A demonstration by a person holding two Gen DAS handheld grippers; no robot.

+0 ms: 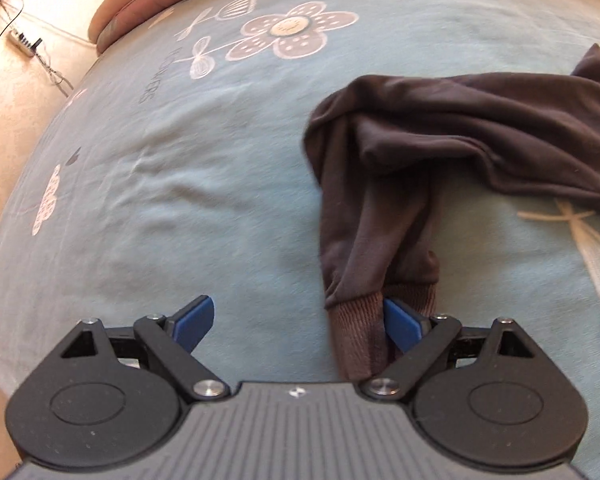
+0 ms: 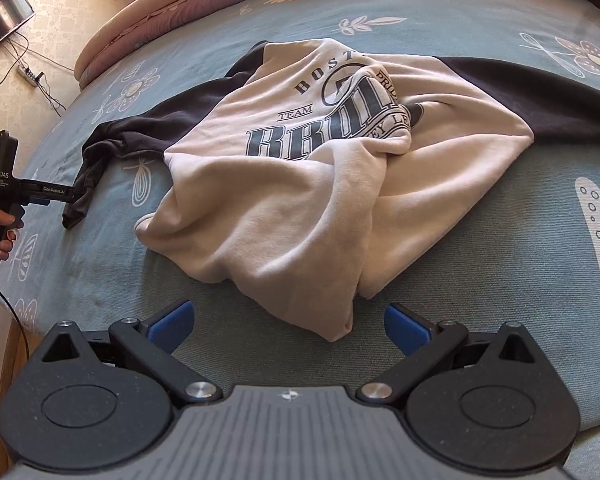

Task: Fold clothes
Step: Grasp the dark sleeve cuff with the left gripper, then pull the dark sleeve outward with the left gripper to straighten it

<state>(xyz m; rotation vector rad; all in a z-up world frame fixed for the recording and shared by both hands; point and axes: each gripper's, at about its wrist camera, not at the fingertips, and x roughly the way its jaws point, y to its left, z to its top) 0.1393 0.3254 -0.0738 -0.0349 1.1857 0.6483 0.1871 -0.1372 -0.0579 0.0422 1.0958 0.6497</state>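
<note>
A cream sweatshirt point(image 2: 300, 200) with dark sleeves and a dark printed logo lies crumpled on the bed. Its dark left sleeve point(image 1: 380, 220) stretches toward my left gripper point(image 1: 300, 320), which is open; the ribbed cuff point(image 1: 356, 340) lies between the jaws, against the right blue pad point(image 1: 400, 322). In the right wrist view the left gripper point(image 2: 66, 196) shows at the sleeve's end. My right gripper point(image 2: 290, 324) is open and empty, just short of the sweatshirt's near hem point(image 2: 336, 328).
The bed has a teal flower-print sheet point(image 1: 160, 180). A pink quilt point(image 2: 172, 4) lies rolled along the far side. A power strip with cables point(image 1: 24, 42) lies on the floor at left, below a TV point(image 2: 2, 12).
</note>
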